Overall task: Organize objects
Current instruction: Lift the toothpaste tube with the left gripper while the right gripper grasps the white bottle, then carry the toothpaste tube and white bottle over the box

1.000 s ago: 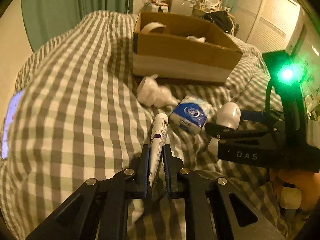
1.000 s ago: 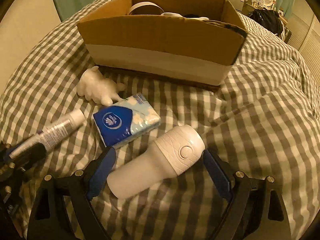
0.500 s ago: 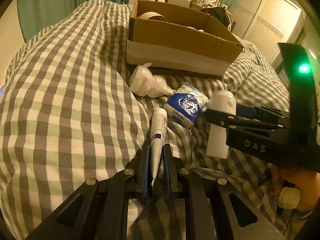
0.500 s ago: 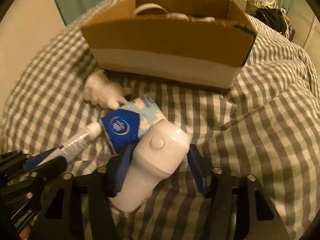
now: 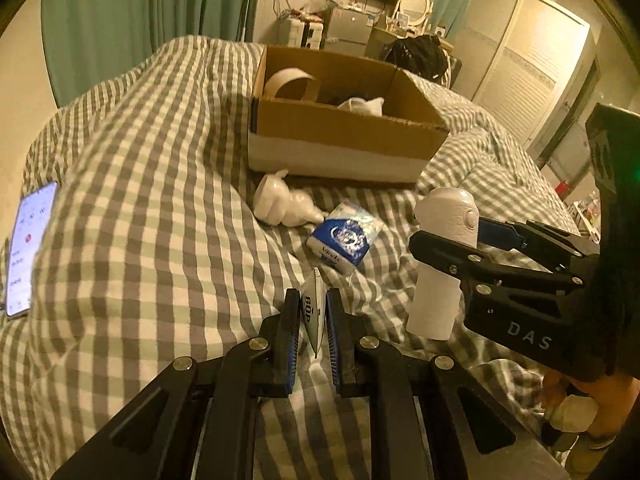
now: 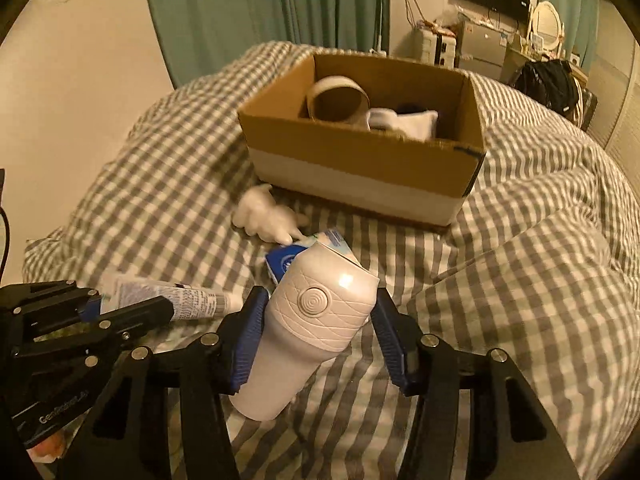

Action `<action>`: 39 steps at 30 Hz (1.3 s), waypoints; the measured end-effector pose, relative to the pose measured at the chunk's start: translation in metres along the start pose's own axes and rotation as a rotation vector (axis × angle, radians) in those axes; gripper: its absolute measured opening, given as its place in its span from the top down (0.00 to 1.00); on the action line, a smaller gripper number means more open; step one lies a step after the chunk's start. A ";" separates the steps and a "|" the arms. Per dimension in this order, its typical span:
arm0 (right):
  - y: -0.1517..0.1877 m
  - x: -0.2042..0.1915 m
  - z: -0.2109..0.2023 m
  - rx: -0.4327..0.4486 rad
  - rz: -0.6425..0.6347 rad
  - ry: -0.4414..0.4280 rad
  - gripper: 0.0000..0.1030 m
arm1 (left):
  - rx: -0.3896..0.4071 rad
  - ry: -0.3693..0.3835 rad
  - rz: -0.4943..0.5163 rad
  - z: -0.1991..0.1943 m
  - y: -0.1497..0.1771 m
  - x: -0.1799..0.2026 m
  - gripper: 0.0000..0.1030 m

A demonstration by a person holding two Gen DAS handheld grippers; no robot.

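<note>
White bottle (image 6: pixel 316 328) clamped in right gripper (image 6: pixel 318 336); left gripper (image 5: pixel 313 328) pinches tube (image 5: pixel 314 316).

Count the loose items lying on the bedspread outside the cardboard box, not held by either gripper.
2: a white figurine just in front of the cardboard box, and a blue tissue pack beside it. Folds in the checked bedspread may hide more.

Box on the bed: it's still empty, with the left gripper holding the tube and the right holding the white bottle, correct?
Not quite. The box is not empty: the right wrist view shows a tape roll and a white item inside. The rest holds: the left gripper is shut on the tube, and the right gripper grips the white bottle.
</note>
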State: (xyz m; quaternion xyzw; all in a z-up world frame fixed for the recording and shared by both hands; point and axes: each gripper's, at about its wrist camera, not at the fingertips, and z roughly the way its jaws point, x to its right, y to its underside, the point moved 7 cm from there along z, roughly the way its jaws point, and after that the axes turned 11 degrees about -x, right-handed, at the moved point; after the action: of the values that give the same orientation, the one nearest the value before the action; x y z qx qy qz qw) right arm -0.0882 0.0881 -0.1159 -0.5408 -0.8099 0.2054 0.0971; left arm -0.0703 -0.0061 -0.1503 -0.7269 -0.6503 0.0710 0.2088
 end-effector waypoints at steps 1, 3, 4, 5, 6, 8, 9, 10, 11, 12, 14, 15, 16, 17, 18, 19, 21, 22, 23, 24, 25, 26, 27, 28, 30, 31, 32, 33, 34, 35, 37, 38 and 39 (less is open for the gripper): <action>-0.001 -0.001 -0.006 0.012 -0.003 0.000 0.49 | 0.008 0.000 0.003 -0.004 -0.001 0.001 0.88; 0.000 0.000 -0.019 0.030 -0.008 0.001 0.49 | 0.022 -0.001 0.004 -0.010 -0.005 0.003 0.88; -0.001 -0.001 -0.023 0.039 -0.010 0.004 0.49 | 0.029 0.001 0.007 -0.014 -0.007 0.005 0.88; -0.002 -0.002 -0.028 0.049 -0.015 0.008 0.49 | 0.033 0.003 0.009 -0.017 -0.008 0.005 0.88; -0.004 -0.003 -0.034 0.063 -0.022 0.013 0.49 | 0.037 0.006 0.011 -0.020 -0.010 0.007 0.88; -0.008 -0.004 -0.041 0.077 -0.030 0.022 0.49 | 0.051 0.009 0.014 -0.026 -0.015 0.011 0.88; -0.010 -0.005 -0.043 0.082 -0.037 0.029 0.49 | 0.059 0.011 0.017 -0.030 -0.018 0.012 0.88; -0.011 -0.006 -0.048 0.088 -0.041 0.035 0.49 | 0.065 0.015 0.021 -0.033 -0.021 0.014 0.88; -0.013 -0.006 -0.050 0.092 -0.047 0.041 0.49 | 0.071 0.016 0.021 -0.036 -0.024 0.016 0.88; -0.014 -0.006 -0.053 0.097 -0.052 0.044 0.49 | 0.078 0.019 0.026 -0.041 -0.028 0.017 0.88; -0.017 -0.006 -0.059 0.107 -0.057 0.046 0.49 | 0.094 0.014 0.034 -0.048 -0.036 0.021 0.88; -0.019 -0.006 -0.063 0.115 -0.060 0.046 0.49 | 0.102 0.014 0.039 -0.052 -0.039 0.022 0.88; -0.020 -0.005 -0.067 0.120 -0.065 0.049 0.49 | 0.110 0.015 0.045 -0.056 -0.044 0.025 0.88; -0.021 -0.005 -0.069 0.121 -0.068 0.050 0.49 | 0.117 0.014 0.050 -0.059 -0.047 0.027 0.88; -0.024 -0.005 -0.073 0.126 -0.071 0.049 0.49 | 0.124 0.015 0.058 -0.062 -0.050 0.029 0.88; -0.025 -0.005 -0.075 0.129 -0.072 0.046 0.49 | 0.131 0.015 0.068 -0.066 -0.055 0.032 0.88; -0.031 -0.005 -0.081 0.140 -0.080 0.043 0.49 | 0.144 0.012 0.077 -0.072 -0.063 0.036 0.88; -0.034 -0.005 -0.084 0.145 -0.085 0.046 0.49 | 0.151 0.014 0.081 -0.075 -0.069 0.038 0.88; -0.037 -0.005 -0.088 0.151 -0.092 0.051 0.49 | 0.158 0.016 0.083 -0.078 -0.074 0.039 0.88; -0.042 -0.005 -0.092 0.160 -0.099 0.057 0.49 | 0.164 0.019 0.087 -0.080 -0.079 0.041 0.88; -0.046 -0.005 -0.096 0.166 -0.103 0.061 0.49 | 0.172 0.020 0.088 -0.083 -0.086 0.042 0.88; -0.050 -0.004 -0.099 0.173 -0.107 0.063 0.49 | 0.180 0.021 0.088 -0.087 -0.092 0.043 0.88; -0.056 -0.003 -0.103 0.183 -0.109 0.066 0.49 | 0.189 0.022 0.089 -0.089 -0.098 0.044 0.88; -0.062 -0.002 -0.106 0.193 -0.111 0.071 0.49 | 0.202 0.022 0.087 -0.093 -0.105 0.045 0.88; -0.070 0.000 -0.114 0.211 -0.118 0.089 0.49 | 0.225 0.020 0.091 -0.098 -0.118 0.048 0.88; -0.075 0.001 -0.117 0.221 -0.122 0.096 0.49 | 0.236 0.018 0.095 -0.101 -0.125 0.049 0.88; -0.080 0.002 -0.120 0.230 -0.127 0.102 0.49 | 0.244 0.017 0.097 -0.102 -0.130 0.050 0.88; -0.086 0.005 -0.124 0.242 -0.128 0.111 0.49 | 0.250 0.017 0.100 -0.103 -0.137 0.051 0.88; -0.091 0.007 -0.126 0.247 -0.128 0.115 0.49 | 0.256 0.020 0.102 -0.104 -0.145 0.052 0.88; -0.097 0.009 -0.128 0.254 -0.127 0.119 0.49 | 0.263 0.021 0.101 -0.105 -0.152 0.052 0.88; -0.111 0.014 -0.132 0.265 -0.127 0.130 0.49 | 0.278 0.018 0.100 -0.105 -0.168 0.052 0.88; -0.116 0.017 -0.132 0.269 -0.127 0.134 0.49 | 0.284 0.014 0.098 -0.105 -0.173 0.051 0.88; -0.123 0.020 -0.133 0.273 -0.124 0.138 0.49 | 0.290 0.006 0.098 -0.104 -0.182 0.050 0.88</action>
State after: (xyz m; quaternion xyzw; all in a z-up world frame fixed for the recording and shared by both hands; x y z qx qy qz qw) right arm -0.1485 0.0962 0.0562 -0.4845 -0.7975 0.2698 0.2376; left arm -0.1905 0.0324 0.0240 -0.7203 -0.5963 0.1721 0.3098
